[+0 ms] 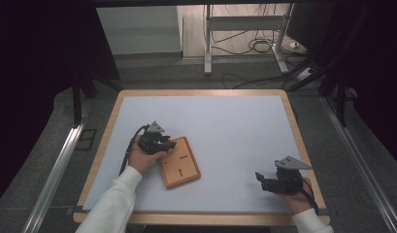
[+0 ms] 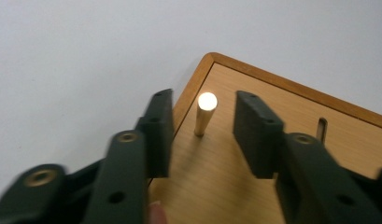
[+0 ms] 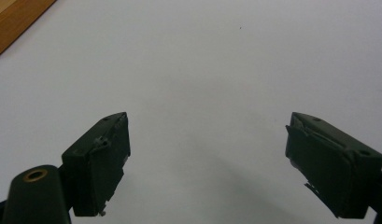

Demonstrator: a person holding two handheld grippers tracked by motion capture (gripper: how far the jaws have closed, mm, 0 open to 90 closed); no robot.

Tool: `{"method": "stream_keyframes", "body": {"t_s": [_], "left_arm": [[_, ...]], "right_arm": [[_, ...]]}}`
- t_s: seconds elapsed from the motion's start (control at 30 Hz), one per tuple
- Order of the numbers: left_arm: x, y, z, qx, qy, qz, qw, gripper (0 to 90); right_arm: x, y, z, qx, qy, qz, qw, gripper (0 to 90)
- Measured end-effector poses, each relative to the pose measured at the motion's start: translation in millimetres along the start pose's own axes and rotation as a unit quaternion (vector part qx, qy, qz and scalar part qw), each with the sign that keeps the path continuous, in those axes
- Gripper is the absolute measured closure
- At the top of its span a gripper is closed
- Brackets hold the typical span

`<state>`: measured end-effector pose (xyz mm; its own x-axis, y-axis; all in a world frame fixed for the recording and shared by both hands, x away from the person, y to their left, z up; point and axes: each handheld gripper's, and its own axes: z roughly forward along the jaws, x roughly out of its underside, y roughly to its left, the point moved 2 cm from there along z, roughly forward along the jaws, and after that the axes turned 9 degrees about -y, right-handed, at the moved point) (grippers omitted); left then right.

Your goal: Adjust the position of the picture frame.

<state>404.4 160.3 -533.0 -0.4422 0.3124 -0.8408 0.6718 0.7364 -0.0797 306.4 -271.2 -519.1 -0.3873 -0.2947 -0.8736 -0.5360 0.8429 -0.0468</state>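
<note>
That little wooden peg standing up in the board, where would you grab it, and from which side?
Probably near its rounded top, coming down from above. The peg stands upright in the wooden board near a corner, so its free upper shaft is the part to pinch. The left gripper already has its jaws either side of it, not touching yet, with gaps on both sides.

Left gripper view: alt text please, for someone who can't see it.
A small wooden peg stands upright in a wooden board, in the gap of the left claw, whose pads do not touch it. The board's corner lies on a white table surface; a narrow slot shows farther right.
</note>
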Motion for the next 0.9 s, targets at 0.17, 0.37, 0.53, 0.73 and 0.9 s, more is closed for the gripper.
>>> {"method": "stream_keyframes", "body": {"t_s": [0.17,0.37,0.53,0.73,0.9], "left_arm": [[2.1,0.1,4.3,-0.003,0.001,0.007,1.0,71.1],[4.9,2.2,4.6,-0.007,-0.007,0.001,0.9999,76.0],[5.5,1.1,4.7,-0.003,-0.014,0.001,0.9999,83.4],[5.5,1.8,4.4,-0.002,-0.021,-0.014,0.9997,83.8],[1.4,0.3,0.7,0.001,-0.021,-0.013,0.9997,83.8]], "right_arm": [[-0.4,2.3,0.1,-0.013,-0.001,0.009,0.9999,14.2],[0.2,1.3,0.5,-0.012,0.001,0.008,0.9999,14.2],[0.6,2.0,1.3,-0.014,0.002,0.007,0.9999,14.2],[0.9,3.2,2.2,-0.018,0.003,0.008,0.9998,14.2],[1.7,2.2,3.0,-0.019,0.006,0.011,0.9997,14.1]]}}
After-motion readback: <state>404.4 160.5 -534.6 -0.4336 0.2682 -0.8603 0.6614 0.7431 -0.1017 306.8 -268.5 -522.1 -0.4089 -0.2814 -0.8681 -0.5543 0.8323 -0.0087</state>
